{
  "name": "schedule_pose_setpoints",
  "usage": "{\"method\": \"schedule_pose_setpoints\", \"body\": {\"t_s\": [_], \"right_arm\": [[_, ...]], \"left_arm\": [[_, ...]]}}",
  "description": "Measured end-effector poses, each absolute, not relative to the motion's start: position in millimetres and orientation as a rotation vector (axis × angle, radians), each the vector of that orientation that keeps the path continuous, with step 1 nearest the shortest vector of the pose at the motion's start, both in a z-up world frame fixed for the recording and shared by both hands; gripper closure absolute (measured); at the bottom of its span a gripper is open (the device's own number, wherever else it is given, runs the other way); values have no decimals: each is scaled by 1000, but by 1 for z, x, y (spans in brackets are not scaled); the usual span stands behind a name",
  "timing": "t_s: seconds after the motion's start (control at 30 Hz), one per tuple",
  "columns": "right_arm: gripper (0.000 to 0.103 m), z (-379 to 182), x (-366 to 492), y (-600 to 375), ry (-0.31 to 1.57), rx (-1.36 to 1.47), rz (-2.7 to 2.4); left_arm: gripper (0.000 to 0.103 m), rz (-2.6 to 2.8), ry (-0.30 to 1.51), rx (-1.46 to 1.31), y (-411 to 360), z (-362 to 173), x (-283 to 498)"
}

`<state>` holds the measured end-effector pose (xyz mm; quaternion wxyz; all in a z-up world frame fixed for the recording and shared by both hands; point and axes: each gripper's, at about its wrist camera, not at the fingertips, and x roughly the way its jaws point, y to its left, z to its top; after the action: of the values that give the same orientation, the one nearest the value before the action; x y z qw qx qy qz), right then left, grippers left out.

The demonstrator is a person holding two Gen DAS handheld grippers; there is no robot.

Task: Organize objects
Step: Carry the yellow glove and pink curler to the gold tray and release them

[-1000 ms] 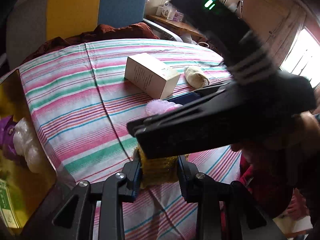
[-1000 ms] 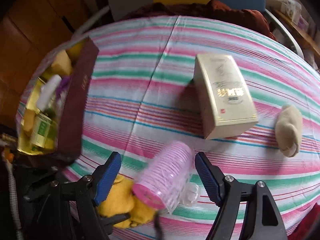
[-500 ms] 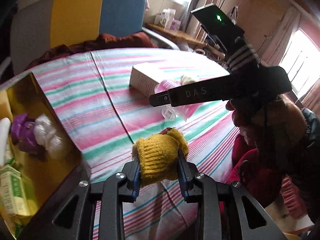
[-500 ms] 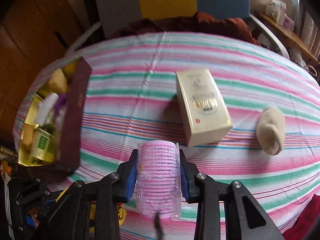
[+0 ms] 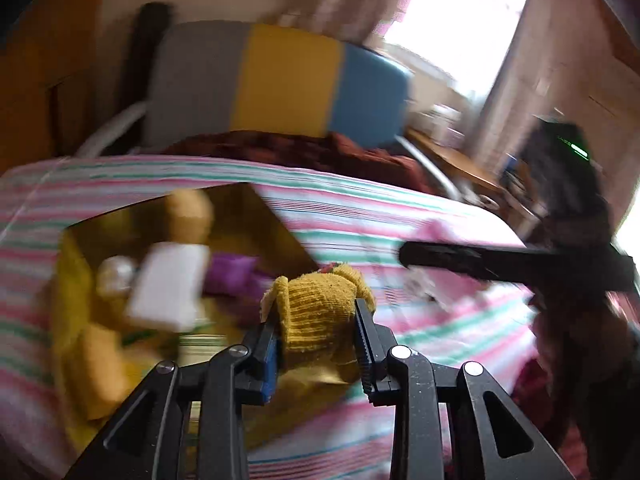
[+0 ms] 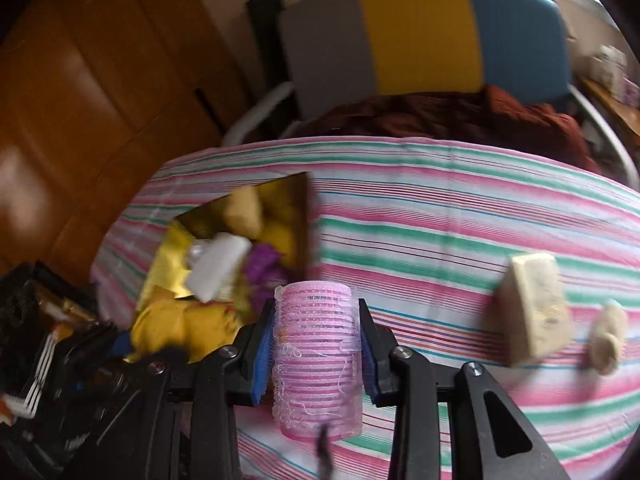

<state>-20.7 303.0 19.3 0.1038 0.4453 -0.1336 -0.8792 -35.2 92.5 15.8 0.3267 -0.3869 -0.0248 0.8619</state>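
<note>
My left gripper (image 5: 316,312) is shut on a yellow knitted glove (image 5: 320,308) and holds it above the near right side of an open gold-lined box (image 5: 276,224). The glove and left gripper also show at the lower left of the right wrist view (image 6: 180,324). My right gripper (image 6: 316,320) is shut on a pink hair roller (image 6: 316,356), held upright above the striped cloth just right of the box (image 6: 302,216). The right gripper also crosses the right of the left wrist view (image 5: 500,260).
The box holds a white packet (image 5: 168,284), a purple item (image 5: 232,276) and several other things. A cream carton (image 6: 536,308) and a beige soft toy (image 6: 608,336) lie on the striped tablecloth (image 6: 440,220) at the right. A grey, yellow and blue chair (image 6: 420,32) stands behind.
Both grippers have swung left toward the box, carrying the glove and the roller. One second ago the right gripper was open around the roller; it has since closed on it.
</note>
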Motion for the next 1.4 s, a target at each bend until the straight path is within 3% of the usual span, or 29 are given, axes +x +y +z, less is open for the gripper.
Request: {"method": "schedule_pose_setpoints", "body": {"t_s": [0.4,0.67,0.93,1.0,1.17,1.4], "right_arm": [[67,3,-37,227,-327,1317,-2471],[65,-10,-37,214,-300,1344,-2478],[48,-7,-26,211,-247,1301,-2570],[42,-3,-22,207,-171,1274,-2636],[42,-2,-11,201,-15,1245,-2798],[42,-8,-7,217,-145,1243,-2809]], "left_arm": [[71,2539,-124,-1067,32,5,-71],[63,2621,-45,-1009,32,14,-60],[40,2681,-31,-994,30,18,-54],[28,2694,-35,-986,28,18,-51],[17,2742,-19,-958,26,20,-44],[6,2761,-36,-942,23,17,-37]]}}
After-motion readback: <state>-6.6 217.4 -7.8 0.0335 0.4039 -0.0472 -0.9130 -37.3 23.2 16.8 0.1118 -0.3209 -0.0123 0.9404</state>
